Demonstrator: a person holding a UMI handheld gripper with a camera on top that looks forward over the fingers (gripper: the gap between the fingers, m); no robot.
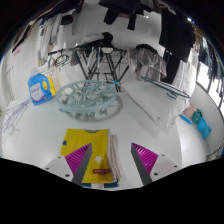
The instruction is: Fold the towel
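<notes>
A folded yellow towel (88, 148) with a small red label lies flat on the white table (150, 110). A pale ribbed cloth edge (111, 152) runs along its right side. My gripper (112, 162) is open just above the table. The left pink pad (80, 156) overlaps the towel's left part and the right pad (144, 158) stands clear of it over bare table. The towel lies between and just ahead of the fingers, with nothing gripped. Its near end is hidden below the fingers.
A clear glass dish (88, 98) sits beyond the towel. A blue box (40, 86) stands to the far left and a blue object (196, 122) to the right. A folding wire rack (100, 62) and hanging cloths (150, 60) stand at the back.
</notes>
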